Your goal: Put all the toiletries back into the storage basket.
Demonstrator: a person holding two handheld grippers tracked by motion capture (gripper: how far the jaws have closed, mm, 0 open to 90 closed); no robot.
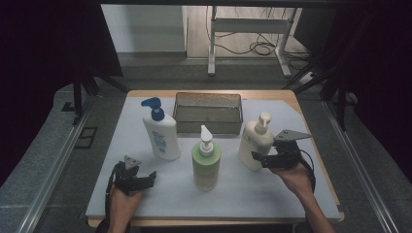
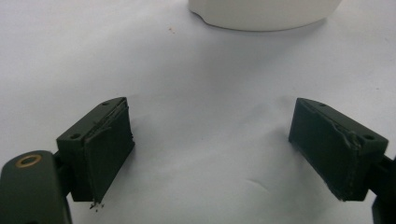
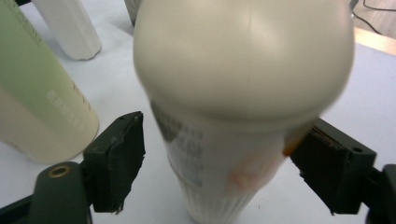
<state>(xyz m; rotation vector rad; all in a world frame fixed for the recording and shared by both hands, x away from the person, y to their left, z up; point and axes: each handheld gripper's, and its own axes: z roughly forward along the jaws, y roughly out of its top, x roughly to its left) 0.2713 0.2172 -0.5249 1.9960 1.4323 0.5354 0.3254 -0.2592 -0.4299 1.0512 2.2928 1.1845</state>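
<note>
Two fingers of the right gripper (image 3: 219, 163) are bracketing the cream bottle (image 3: 243, 93) without yet clamping it, needing further squeezing, while the left gripper (image 2: 224, 154) is idling wide open, holding nothing.

- You cannot read a word on the white bottle with the blue pump (image 1: 161, 130), at about ten o'clock on the table in the high view; its front label (image 1: 162, 141) carries blue print too small to make out.
- On the cream bottle (image 3: 233, 107) between the jaws in the right gripper view, you see a block of fine dark print, blurred beyond reading.
- On the green bottle (image 3: 37, 100), at nine o'clock in that view, pale lettering runs along the side (image 3: 63, 100), also illegible.
- No brand, number or sign can be read anywhere.
</note>
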